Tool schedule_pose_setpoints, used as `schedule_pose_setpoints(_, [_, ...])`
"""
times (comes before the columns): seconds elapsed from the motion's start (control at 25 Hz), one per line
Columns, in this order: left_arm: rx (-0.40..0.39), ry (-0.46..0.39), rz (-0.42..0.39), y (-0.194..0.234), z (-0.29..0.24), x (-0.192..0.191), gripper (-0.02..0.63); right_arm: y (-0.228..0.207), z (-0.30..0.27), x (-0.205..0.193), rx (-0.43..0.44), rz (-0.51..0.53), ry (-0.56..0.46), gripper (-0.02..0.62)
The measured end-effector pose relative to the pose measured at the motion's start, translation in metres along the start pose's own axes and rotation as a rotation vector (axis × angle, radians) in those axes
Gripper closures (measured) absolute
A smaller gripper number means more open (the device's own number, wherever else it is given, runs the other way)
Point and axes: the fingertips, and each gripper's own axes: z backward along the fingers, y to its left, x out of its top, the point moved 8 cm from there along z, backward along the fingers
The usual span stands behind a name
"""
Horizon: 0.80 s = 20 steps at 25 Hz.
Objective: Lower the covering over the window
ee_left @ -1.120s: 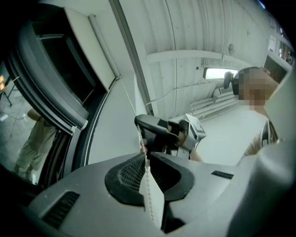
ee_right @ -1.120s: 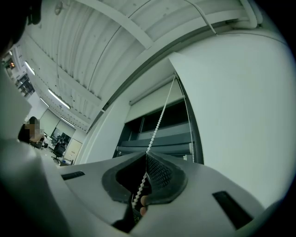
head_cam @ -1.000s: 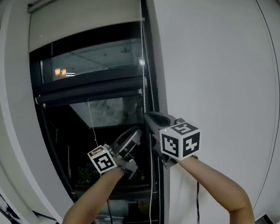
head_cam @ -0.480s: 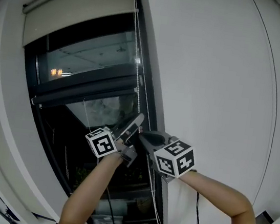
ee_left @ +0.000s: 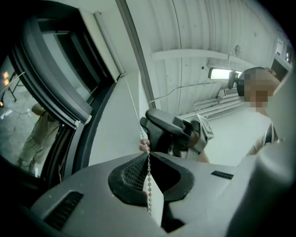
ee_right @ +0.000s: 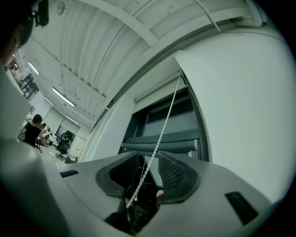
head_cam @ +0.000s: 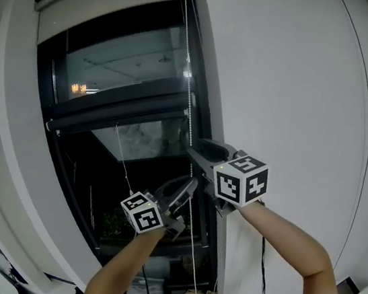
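The bead chain [head_cam: 187,55] hangs down the window [head_cam: 120,66]'s right edge, wall [head_cam: 295,84] to its right, roller blind [head_cam: 108,10] up top. My left gripper [head_cam: 191,186] sits on it, below my right gripper [head_cam: 192,149].

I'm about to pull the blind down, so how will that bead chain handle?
Probably floppy: the bead chain only runs straight where it's taut above the left gripper. Its small round beads likely resist slipping through shut jaws.

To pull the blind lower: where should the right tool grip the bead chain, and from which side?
Probably the taut straight run of the bead chain above the left tool, shut on it. Come from the room side, straddling it. The right tool has just been opening, chain free between its jaws.
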Motion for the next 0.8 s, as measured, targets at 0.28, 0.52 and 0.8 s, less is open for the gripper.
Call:
schedule_pose_setpoints(0.28, [-0.043,-0.003,0.024,-0.016,0.018,-0.022,0.583,0.002,-0.018,-0.010,-0.045,-0.020,-0.010,0.578])
schedule_pose_setpoints(0.52, [0.010,-0.203,0.031,0.015,0.024,0.037,0.493,0.017,-0.008,-0.033,0.000,-0.009,0.058,0.581])
schedule_pose_setpoints(0.8, [0.019,-0.108,-0.067,0.012,-0.023,0.082,0.484,0.043,0.007,-0.069,0.062,0.054,0.124,0.581])
